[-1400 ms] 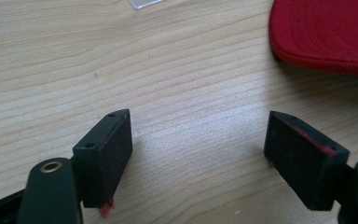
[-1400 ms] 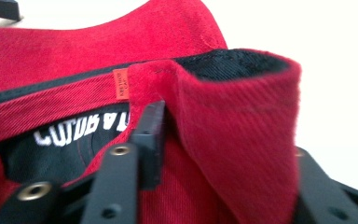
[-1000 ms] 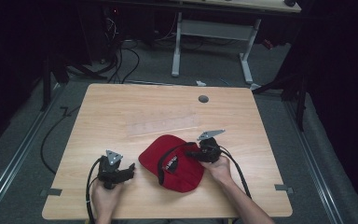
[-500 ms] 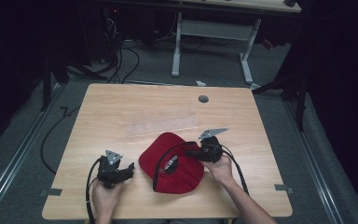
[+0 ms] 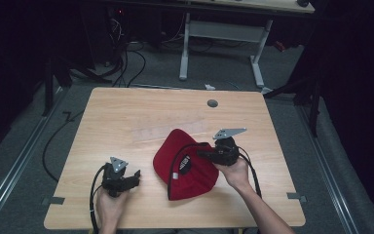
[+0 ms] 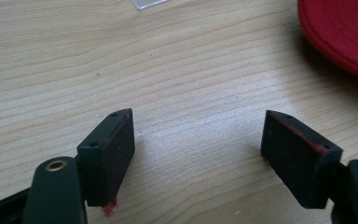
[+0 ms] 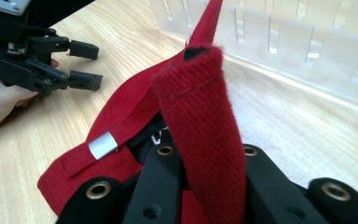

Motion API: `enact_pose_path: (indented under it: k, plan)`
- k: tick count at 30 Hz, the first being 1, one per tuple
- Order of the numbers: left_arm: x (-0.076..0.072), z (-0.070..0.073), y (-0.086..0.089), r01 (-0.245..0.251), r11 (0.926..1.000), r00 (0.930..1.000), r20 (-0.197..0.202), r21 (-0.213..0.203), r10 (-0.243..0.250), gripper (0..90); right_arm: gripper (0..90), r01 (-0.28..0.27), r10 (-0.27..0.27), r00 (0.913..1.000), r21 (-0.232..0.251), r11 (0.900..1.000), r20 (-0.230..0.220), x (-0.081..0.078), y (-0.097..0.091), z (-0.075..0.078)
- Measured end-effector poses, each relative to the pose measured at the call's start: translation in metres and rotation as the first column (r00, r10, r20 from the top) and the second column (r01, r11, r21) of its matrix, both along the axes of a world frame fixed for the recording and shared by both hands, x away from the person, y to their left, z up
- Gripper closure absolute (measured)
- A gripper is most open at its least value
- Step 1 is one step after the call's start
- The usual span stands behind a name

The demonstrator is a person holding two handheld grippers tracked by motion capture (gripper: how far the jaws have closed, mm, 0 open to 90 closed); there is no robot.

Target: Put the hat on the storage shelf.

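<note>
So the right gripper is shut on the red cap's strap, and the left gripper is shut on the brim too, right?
Not quite. The right gripper is shut on the strap of the cap, but the left gripper is open over bare table, as the left gripper view shows.

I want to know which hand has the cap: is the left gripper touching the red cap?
Apart. The left gripper view shows the left gripper with open jaws over bare table, the red cap off to the side.

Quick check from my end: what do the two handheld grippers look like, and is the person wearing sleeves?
Both the left gripper and the right gripper are black, each topped by a grey three-cornered plate and trailing a black cable. The left's flat pads show red smears at the edges. Forearms are bare, no sleeves.
</note>
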State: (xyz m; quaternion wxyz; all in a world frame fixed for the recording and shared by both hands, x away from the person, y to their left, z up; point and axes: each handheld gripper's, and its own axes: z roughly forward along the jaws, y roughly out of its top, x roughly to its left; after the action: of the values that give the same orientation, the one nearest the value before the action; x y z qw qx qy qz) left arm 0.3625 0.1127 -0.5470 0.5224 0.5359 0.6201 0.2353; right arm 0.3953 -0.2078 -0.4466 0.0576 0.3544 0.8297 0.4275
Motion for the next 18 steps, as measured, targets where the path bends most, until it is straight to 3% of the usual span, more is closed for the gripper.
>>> enact_pose_path:
  k: [2,8,14,18]
  plan:
    - [0.0,0.0,0.0,0.0,1.0,1.0,0.0,-0.002,0.0,25.9,85.9,-0.002,0.002,1.0,-0.002,1.0,0.005,-0.001,0.0,0.003]
    - [0.0,0.0,-0.001,0.013,0.9999,0.9999,-0.007,-0.002,-0.013,22.7,86.0,-0.005,0.006,0.9988,-0.006,1.0,0.049,-0.01,-0.006,0.032]
    - [-0.002,0.001,-0.004,0.018,0.9998,0.9998,-0.009,-0.006,-0.018,23.4,86.0,0.0,0.001,0.9986,-0.017,0.9999,0.054,-0.014,-0.011,0.046]
    - [-0.01,0.006,-0.011,0.064,0.9977,0.9975,0.032,-0.022,-0.064,23.9,86.0,0.014,-0.013,0.9986,-0.015,0.9998,0.051,-0.014,-0.015,0.058]
